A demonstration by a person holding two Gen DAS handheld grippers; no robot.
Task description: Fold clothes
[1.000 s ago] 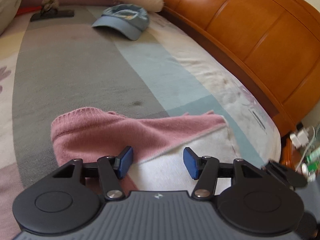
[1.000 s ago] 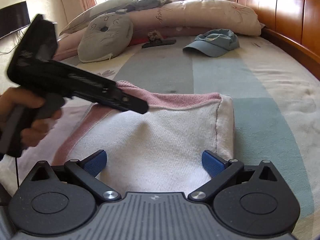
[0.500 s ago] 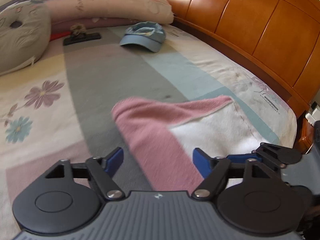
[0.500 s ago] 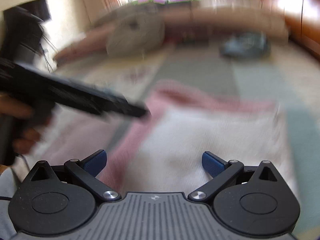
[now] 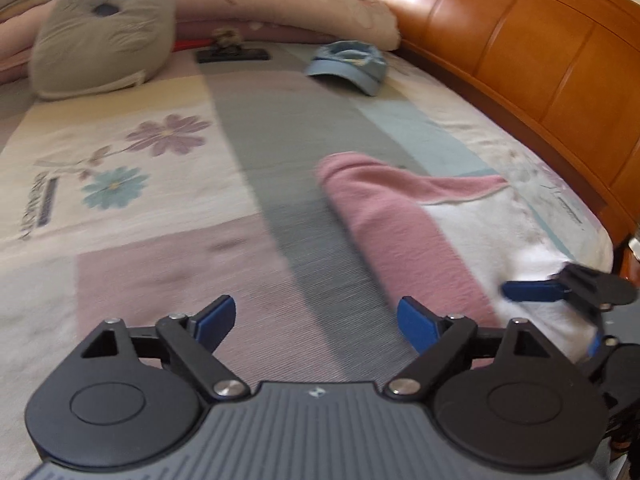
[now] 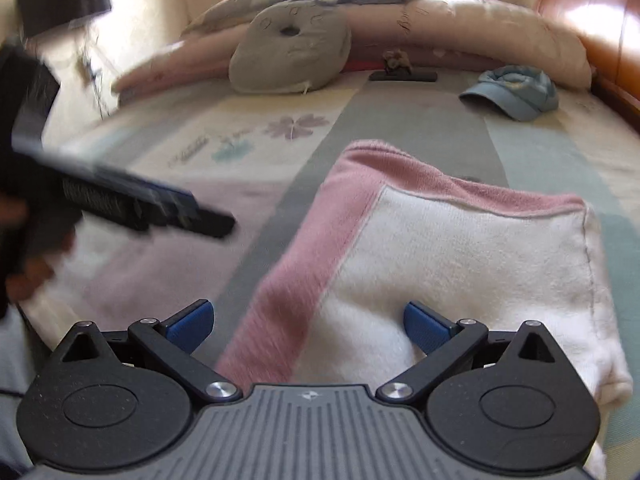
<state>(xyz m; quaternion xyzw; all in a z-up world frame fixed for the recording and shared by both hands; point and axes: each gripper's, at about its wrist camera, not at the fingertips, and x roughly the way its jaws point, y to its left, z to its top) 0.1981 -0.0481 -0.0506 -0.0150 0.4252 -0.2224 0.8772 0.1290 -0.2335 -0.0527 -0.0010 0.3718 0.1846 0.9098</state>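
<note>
Two hand-held grippers hover over a patchwork bedspread (image 5: 140, 248). Near its edge lies a folded pink and white sweater (image 6: 460, 264). Both the left gripper (image 5: 316, 322) and the right gripper (image 6: 308, 322) are spread wide, holding nothing. Farther off sits a blue cap (image 5: 348, 65).

Folded sweater (image 6: 460, 264) on bed (image 6: 400, 128); cap (image 6: 516, 92) behind it; cushion (image 6: 288, 56) far left.
</note>
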